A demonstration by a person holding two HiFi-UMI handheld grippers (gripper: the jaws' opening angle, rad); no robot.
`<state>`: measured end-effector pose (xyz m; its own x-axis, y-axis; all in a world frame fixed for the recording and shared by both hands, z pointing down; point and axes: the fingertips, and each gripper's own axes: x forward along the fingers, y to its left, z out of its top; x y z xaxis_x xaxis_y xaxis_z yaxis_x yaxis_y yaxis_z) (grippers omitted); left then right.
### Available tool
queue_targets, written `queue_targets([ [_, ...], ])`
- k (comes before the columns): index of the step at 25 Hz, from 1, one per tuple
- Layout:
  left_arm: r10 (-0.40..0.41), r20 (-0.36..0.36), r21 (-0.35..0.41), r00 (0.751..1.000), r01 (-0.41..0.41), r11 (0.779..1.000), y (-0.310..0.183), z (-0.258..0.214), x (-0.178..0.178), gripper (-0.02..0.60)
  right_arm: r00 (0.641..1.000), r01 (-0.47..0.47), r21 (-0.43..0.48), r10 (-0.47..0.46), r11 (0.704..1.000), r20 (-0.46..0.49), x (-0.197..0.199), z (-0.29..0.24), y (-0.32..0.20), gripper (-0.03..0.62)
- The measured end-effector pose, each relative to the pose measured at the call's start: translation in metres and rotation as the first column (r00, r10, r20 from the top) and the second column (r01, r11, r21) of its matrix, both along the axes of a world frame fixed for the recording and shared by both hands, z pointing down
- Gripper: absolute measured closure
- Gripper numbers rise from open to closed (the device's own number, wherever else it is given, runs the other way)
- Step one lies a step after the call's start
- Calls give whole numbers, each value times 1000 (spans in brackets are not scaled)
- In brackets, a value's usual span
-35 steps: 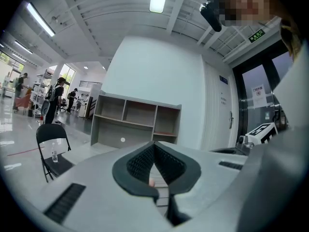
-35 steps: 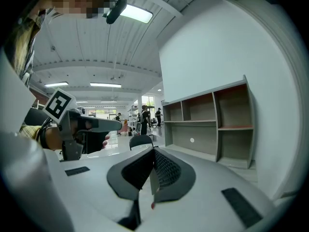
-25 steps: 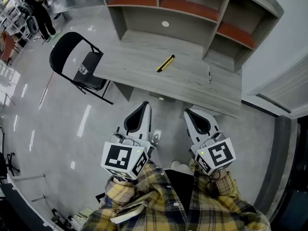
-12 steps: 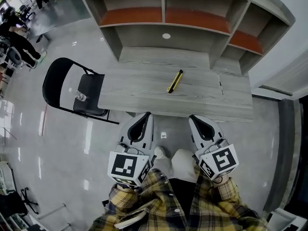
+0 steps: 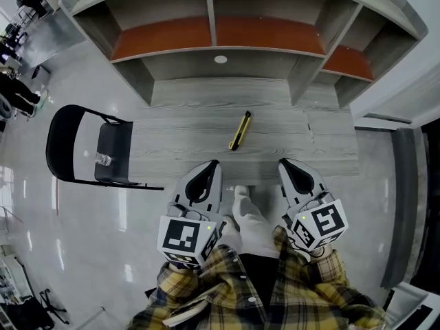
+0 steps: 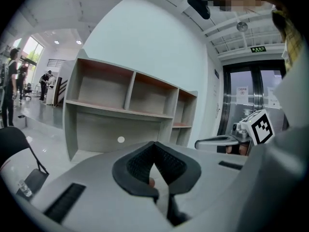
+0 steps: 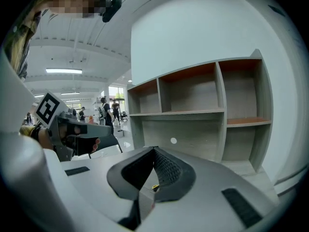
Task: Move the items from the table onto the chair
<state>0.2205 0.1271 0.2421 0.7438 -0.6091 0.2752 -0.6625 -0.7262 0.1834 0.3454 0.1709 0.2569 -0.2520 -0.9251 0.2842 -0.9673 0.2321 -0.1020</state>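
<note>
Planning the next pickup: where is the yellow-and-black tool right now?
In the head view the yellow-and-black tool lies near the middle of the grey table, with the black folding chair at the table's left end.

Table directly ahead of left gripper and right gripper. Knife on table, ahead, between the two. Shelf unit behind table. Chair left of left gripper, at table's end; bottle on seat.

Yellow-and-black plaid shirt with long sleeves, white shoe. The left gripper and right gripper are pale grey shells with black ribbed pads, each bearing a cube of black-and-white square markers.
</note>
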Motion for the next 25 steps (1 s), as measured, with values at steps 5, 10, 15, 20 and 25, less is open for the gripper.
queue_targets([
  [5,30,-10,31,999,-30,999,-52,-16,42,578,1000,-4,16,4,1000,0,33,-10,-52,577],
  [10,53,-3,32,999,-53,998,-92,-17,81,578,1000,-2,56,2,998,-1,64,-26,-89,577],
  [15,44,28,28,999,-44,999,-114,-4,107,578,1000,-7,54,6,999,9,82,-23,-104,577],
  [20,67,38,10,997,-68,998,-125,6,120,578,999,-37,41,36,998,22,90,-18,-108,577],
  [25,101,57,-11,993,-101,995,-131,15,127,577,997,-80,33,79,996,23,92,-16,-107,577],
])
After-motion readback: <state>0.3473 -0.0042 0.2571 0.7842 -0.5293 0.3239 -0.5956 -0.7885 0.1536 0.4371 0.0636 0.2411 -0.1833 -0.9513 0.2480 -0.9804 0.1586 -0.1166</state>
